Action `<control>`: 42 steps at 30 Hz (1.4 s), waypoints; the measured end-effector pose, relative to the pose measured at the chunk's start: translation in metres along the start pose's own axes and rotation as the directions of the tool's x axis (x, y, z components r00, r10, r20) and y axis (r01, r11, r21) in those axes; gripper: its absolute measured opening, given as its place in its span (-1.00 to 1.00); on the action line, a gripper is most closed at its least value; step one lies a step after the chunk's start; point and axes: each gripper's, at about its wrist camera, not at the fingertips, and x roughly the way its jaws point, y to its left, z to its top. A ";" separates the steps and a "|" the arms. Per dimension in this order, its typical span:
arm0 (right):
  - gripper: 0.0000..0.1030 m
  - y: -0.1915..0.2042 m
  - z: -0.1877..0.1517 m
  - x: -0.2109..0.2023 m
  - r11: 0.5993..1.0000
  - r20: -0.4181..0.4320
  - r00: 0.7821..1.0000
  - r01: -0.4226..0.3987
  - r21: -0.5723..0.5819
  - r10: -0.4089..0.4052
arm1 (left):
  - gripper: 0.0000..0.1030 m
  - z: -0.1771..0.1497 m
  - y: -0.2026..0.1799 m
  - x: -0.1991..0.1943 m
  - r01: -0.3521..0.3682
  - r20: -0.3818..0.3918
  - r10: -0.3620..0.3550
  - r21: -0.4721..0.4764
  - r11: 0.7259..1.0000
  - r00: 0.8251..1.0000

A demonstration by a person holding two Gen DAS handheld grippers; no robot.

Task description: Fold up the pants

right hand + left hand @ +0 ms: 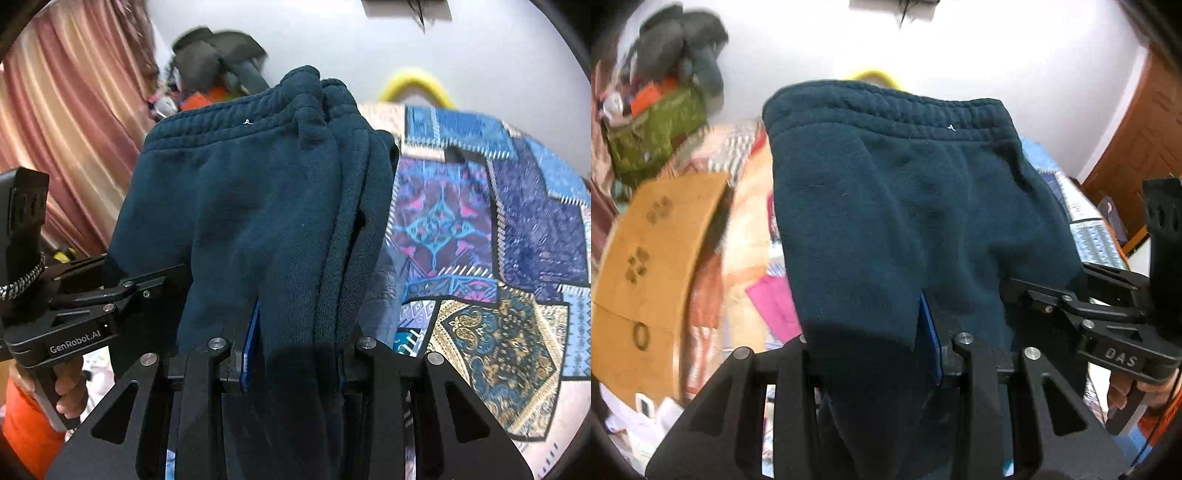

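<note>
Dark teal sweatpants (905, 206) fill the middle of both views, folded in several layers, with the elastic waistband (236, 122) at the far end. My left gripper (871, 354) is shut on the near edge of the cloth, and a blue pad (931, 339) shows against the fabric. My right gripper (299, 350) is shut on the same near edge, beside the stacked fold lines (343, 221). Each view also catches the other gripper from the side: the right gripper (1071, 302) and the left gripper (110, 291), each held by a hand.
A patchwork bedspread (498, 229) lies under and to the right of the pants. A cardboard box (653, 258), a green bag (653, 133) and a heap of dark clothes (683, 40) sit on the left. A pink curtain (66, 122), a yellow ring (417, 85) and a wooden door (1137, 147) border the scene.
</note>
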 end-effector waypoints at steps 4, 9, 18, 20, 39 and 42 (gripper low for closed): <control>-0.44 -0.013 -0.006 0.033 0.997 -0.092 0.993 0.071 -0.008 -0.071 | -0.27 -0.011 0.011 0.062 -0.029 -0.108 0.026 -0.035 0.999 0.994; -0.38 -0.017 -0.021 0.029 0.996 -0.053 0.995 0.086 -0.033 -0.088 | -0.23 -0.024 0.005 0.062 -0.049 -0.059 0.049 -0.004 0.999 0.997; -0.34 -0.004 -0.030 -0.059 1.000 0.092 0.995 0.026 0.000 -0.026 | -0.23 -0.031 0.028 -0.023 -0.059 0.012 0.061 -0.111 0.992 0.998; -0.34 0.008 -0.034 -0.096 1.000 0.159 0.987 0.011 -0.027 -0.007 | -0.23 -0.033 0.022 -0.058 -0.075 0.057 0.081 -0.102 0.992 0.995; -0.34 0.147 -0.161 -0.363 0.975 0.650 0.751 0.043 -0.217 0.111 | -0.19 -0.185 -0.118 -0.399 -0.188 0.661 0.129 0.019 0.982 0.740; -0.22 0.158 -0.184 -0.373 0.976 0.671 0.738 0.084 -0.201 0.075 | 0.13 -0.212 -0.125 -0.416 -0.196 0.691 0.149 -0.011 0.980 0.707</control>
